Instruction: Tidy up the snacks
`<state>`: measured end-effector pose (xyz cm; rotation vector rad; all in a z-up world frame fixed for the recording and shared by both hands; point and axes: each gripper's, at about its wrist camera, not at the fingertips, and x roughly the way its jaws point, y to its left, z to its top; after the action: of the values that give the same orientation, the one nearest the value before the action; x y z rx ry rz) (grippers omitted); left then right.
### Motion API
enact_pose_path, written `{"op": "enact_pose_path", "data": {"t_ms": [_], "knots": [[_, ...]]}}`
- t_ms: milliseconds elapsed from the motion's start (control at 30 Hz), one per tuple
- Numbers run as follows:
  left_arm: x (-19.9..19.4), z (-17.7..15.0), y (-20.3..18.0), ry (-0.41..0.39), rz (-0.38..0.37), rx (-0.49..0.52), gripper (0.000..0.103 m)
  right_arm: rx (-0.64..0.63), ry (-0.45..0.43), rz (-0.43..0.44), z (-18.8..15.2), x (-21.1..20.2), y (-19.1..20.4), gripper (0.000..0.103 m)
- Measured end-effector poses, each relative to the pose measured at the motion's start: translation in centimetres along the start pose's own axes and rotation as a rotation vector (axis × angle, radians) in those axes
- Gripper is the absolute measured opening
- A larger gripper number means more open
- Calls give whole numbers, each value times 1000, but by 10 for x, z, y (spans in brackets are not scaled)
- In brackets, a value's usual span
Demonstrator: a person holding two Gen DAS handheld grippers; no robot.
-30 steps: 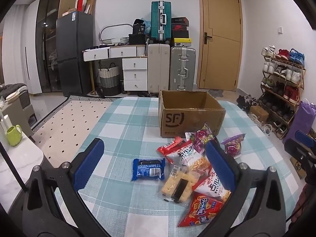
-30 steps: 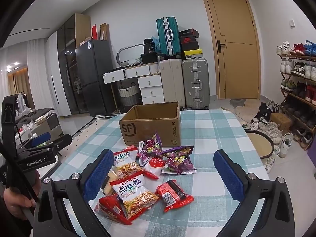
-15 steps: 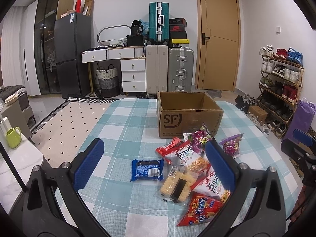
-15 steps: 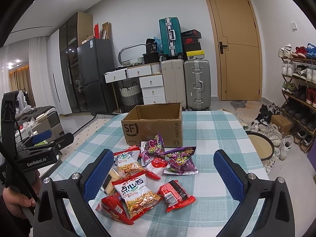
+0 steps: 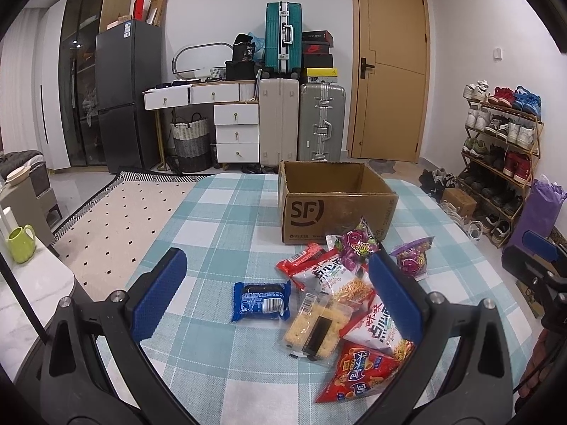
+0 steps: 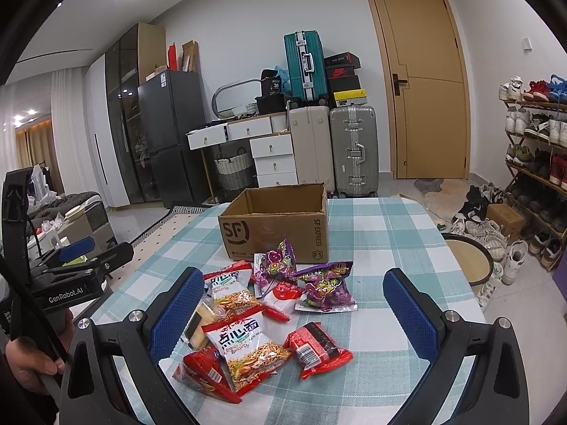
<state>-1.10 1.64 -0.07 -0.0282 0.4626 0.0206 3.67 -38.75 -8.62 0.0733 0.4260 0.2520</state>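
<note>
- Left wrist view, nearest: the left gripper hangs above the table with its blue-padded jaws wide apart and nothing between them.
- Just past the pads, on the teal and white checked tablecloth of the table, a small blue foil-wrapped biscuit packet lies flat, apart from the other snacks.
- Beside it to the right, a clear packet of square yellow crackers rests against a red triangular crisp bag and a white noodle-snack bag with red edges; the left gripper's right pad hides part of that pile.
- Right wrist view, nearest: the right gripper also has its jaws spread wide, empty, over the same pile.
- Under it lie a second white noodle-snack bag with an orange noodle picture and a red and black rectangular snack packet, near each other but not touching.
- Farther on, two purple sweet bags sit beside a small red packet, just in front of the box.
- Behind the snacks, an open brown cardboard box printed "SF" stands upright on the table; from both views its inside looks empty.
- At the left edge of the right wrist view, a person's hand grips the handle of the other gripper.
- Farthest: a grey ribbed suitcase and a tan wooden door stand at the back wall.
</note>
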Motion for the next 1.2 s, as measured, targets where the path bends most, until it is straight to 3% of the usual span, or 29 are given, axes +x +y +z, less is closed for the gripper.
{"op": "enact_pose_path", "data": {"t_ms": [1200], "knots": [[6,-11,-6,26,-29,10,102,27,10,-20,-7,-1,-6,103]]}}
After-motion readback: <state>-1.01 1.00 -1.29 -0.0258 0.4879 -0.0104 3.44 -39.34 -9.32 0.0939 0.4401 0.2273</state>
